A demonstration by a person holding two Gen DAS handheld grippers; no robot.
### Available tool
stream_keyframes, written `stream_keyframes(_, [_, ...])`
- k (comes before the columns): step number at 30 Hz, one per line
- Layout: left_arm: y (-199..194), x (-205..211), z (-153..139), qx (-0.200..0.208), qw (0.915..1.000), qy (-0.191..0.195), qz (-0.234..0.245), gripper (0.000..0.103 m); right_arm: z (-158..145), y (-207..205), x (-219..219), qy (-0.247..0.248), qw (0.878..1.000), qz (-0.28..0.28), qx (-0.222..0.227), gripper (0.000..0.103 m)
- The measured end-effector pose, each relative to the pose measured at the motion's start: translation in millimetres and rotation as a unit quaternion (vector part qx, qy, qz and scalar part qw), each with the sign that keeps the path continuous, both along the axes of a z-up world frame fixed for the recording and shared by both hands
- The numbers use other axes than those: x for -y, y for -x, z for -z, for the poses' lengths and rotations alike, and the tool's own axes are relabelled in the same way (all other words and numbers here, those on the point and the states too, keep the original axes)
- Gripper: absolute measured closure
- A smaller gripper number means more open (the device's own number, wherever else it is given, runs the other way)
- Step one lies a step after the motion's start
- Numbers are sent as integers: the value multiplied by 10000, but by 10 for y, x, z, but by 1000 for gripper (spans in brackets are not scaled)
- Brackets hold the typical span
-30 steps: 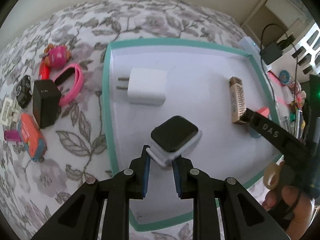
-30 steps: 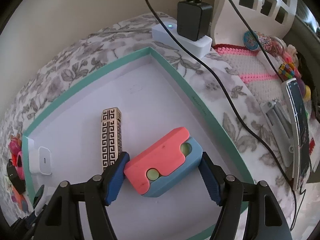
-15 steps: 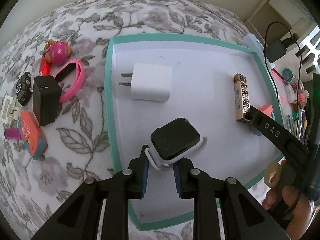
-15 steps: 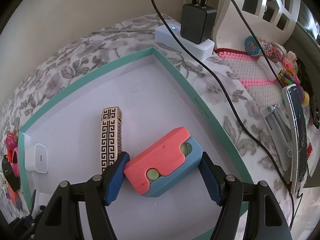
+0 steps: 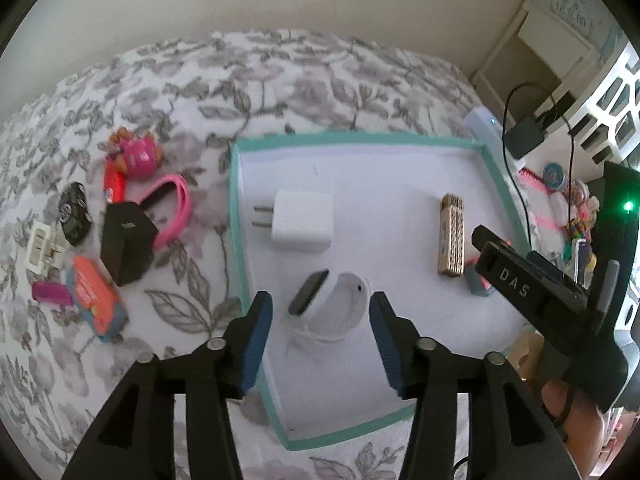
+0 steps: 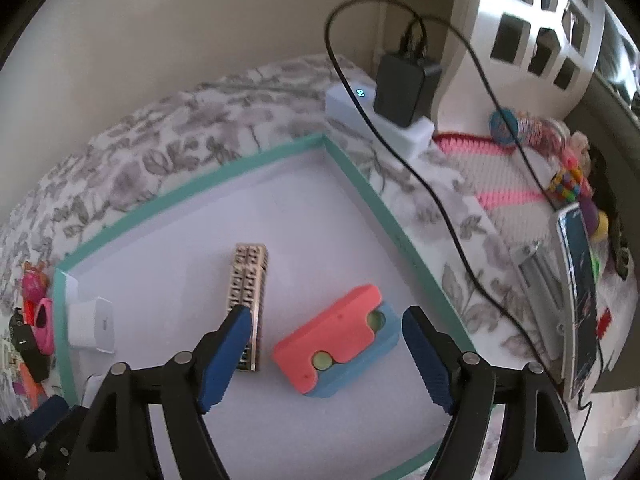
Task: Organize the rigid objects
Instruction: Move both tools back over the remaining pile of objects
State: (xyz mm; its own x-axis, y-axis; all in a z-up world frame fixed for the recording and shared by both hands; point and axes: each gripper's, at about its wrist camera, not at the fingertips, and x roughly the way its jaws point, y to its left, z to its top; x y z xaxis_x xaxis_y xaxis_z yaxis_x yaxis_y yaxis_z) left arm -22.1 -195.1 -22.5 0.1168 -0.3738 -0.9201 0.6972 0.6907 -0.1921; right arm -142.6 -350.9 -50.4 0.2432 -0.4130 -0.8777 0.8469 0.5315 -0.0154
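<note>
Left tool (image 5: 321,324) spread, jaws just opened; watch (image 5: 316,300) lies loose between them on its side, black face, white band, on the tray (image 5: 236,216) floor. Right tool (image 6: 326,356) also spread and just widened, pads clear of the pink-and-blue block (image 6: 340,344) lying flat between them. Teal-rimmed white tray also holds a white charger (image 5: 302,222) and a patterned stick (image 5: 452,240) just beside the block. Tray sits on a floral bed (image 5: 280,76); black adapter (image 5: 126,242) and pink band (image 5: 172,216) lie outside it to the left.
</note>
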Motion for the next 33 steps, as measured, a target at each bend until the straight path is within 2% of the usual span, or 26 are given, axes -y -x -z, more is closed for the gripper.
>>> stream_keyframes(4, [-70, -107, -132, 239, 9994, 130, -214, 34, -129, -47, -76, 187, 9997, -134, 77, 21])
stream_keyframes(9, [-266, -311, -219, 462, 9969, 161, -623, 29, -211, -114, -163, 237, 9991, -291, 205, 19])
stream_keyframes(13, [-432, -503, -262, 684, 9924, 16, -1020, 17, -228, -194, -258, 251, 9981, -509, 247, 15])
stream_keyframes(14, [-471, -537, -259, 723, 9914, -27, -1092, 17, -224, -219, -283, 227, 9977, -586, 272, 8])
stream_keyframes(16, [-561, -636, -255, 802, 9887, -109, -1264, 17, -215, -267, -334, 161, 9965, -738, 353, 1])
stream_keyframes(23, [-838, -972, -191, 818, 9794, -326, -1816, 15, -226, -400, -505, 25, 9928, -1048, 577, 0])
stream_keyframes(25, [-894, -1060, -181, 809, 9769, -331, -1950, 12, -220, -432, -547, -15, 9919, -1112, 606, 0])
stream_keyframes(27, [-939, -1126, -172, 798, 9747, -334, -2062, 4, -211, -462, -583, -93, 9908, -1178, 658, 0])
stream_keyframes(33, [-1087, -1345, -145, 714, 9683, -217, -2384, 3, -217, -516, -670, -196, 9888, -1264, 775, 0])
